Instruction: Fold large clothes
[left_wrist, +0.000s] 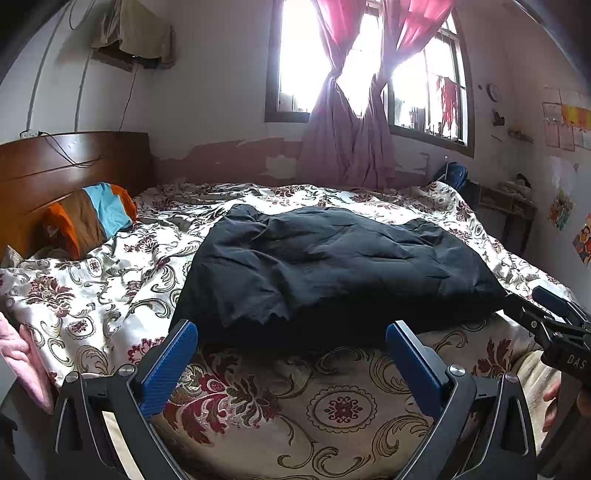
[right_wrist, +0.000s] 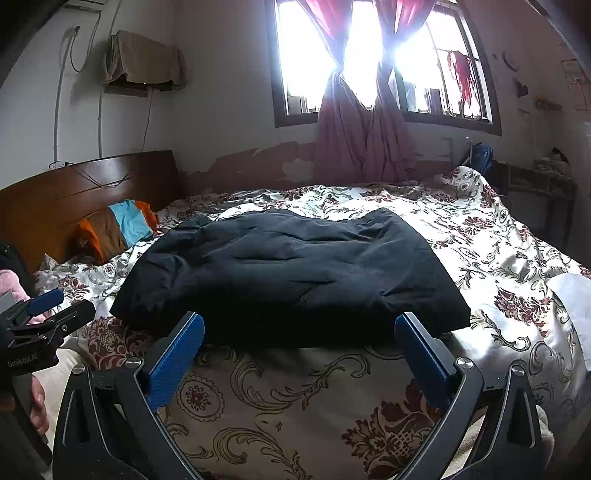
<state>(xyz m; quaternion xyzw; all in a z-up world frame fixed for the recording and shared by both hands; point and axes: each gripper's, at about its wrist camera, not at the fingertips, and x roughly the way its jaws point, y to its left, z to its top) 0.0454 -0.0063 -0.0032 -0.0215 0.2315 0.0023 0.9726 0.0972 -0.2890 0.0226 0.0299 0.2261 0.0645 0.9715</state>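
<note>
A large dark padded garment (left_wrist: 332, 273) lies folded in a thick rectangle on the floral bedspread (left_wrist: 110, 280), seen too in the right wrist view as the garment (right_wrist: 291, 273). My left gripper (left_wrist: 291, 332) hangs open just short of its near edge, blue pads wide apart and empty. My right gripper (right_wrist: 299, 325) is open as well, level with the garment's front edge, holding nothing. Each gripper shows at the side of the other's view: the right gripper (left_wrist: 546, 306) and the left gripper (right_wrist: 51, 306).
A wooden headboard (left_wrist: 70, 166) stands at the left with an orange, brown and blue pillow (left_wrist: 96, 218) against it. Pink cloth (left_wrist: 22, 354) lies at the bed's left edge. A window with tied pink curtains (left_wrist: 351, 110) is behind. A small table (left_wrist: 509, 203) stands at right.
</note>
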